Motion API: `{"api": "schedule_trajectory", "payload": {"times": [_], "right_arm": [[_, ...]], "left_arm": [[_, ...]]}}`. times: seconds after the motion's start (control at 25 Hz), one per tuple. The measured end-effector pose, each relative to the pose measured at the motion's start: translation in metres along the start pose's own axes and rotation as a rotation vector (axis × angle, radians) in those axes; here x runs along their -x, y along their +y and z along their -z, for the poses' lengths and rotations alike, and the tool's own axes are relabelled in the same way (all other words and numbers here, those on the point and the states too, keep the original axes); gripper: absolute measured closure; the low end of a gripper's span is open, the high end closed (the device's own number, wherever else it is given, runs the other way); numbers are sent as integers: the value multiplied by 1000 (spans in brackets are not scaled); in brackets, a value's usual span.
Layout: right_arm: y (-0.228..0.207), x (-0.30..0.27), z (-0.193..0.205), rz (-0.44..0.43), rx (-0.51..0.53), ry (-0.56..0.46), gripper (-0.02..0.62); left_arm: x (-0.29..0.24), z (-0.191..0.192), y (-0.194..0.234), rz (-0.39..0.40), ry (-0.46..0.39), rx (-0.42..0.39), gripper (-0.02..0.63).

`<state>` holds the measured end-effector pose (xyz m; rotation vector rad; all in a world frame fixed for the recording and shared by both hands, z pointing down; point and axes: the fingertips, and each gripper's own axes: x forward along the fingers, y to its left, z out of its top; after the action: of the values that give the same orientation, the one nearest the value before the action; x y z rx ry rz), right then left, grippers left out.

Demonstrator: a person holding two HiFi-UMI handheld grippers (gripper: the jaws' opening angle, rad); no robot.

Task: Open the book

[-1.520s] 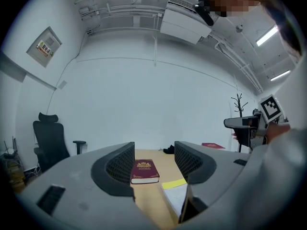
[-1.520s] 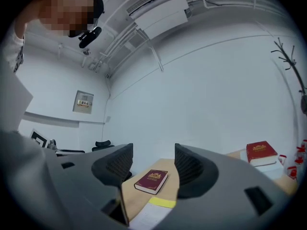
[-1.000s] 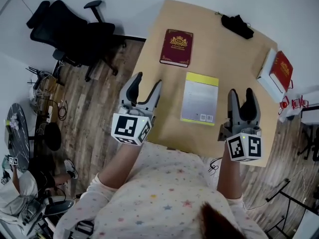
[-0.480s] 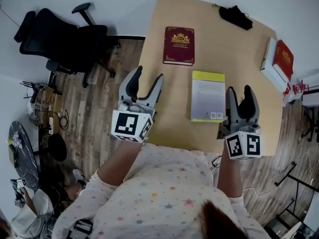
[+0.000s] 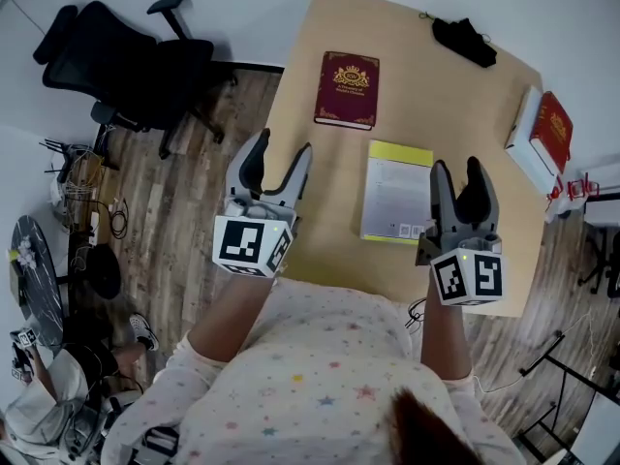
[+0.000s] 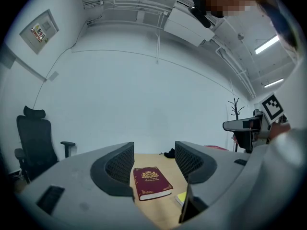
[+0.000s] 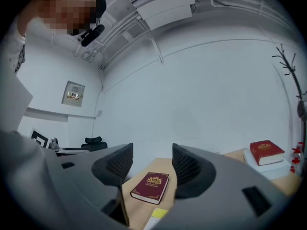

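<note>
While neither book has shifted on the table (image 5: 300, 231) over the last second, the right gripper (image 5: 457, 174) has edged in toward the yellow-edged book (image 5: 395, 192), so the gap seen a moment ago between its left finger and the book's right side has nearly closed; whether it now touches cannot be told. Its jaws stand spread with nothing between them, and its own view looks out between them at the maroon hardback (image 5: 346, 89) further up the table. The left gripper (image 5: 281, 151) has barely moved. It hangs just off the table's left edge, over the wooden floor, jaws likewise spread and empty, also sighting the maroon hardback. Both books lie closed and flat, the yellow-edged one nearest the person with what looks like its back cover up, the maroon one beyond it. By my reading the approach has only started, and the opening itself is not yet begun; which book is meant cannot be told. As for writing, the maroon cover carries a gold crest with lines of gold lettering beneath, too small to read, and the yellow-edged book shows barcode-like marks along its near edge, equally illegible. A red book (image 5: 547, 131) with a similar gold crest sits at the table's right edge.
</note>
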<state>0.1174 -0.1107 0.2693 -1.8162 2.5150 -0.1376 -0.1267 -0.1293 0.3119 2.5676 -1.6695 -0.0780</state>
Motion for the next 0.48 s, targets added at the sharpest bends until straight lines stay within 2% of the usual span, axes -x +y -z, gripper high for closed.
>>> {"api": "schedule_trajectory", "payload": {"times": [0.24,0.48], "right_arm": [[-7,-5,14,6,-25,38,362],[-3,-10,46,12,-47,101,371]], "left_arm": [[-3,6,0,-23,-4,7,362],[-3,22,0,-29,11,18,362]]}}
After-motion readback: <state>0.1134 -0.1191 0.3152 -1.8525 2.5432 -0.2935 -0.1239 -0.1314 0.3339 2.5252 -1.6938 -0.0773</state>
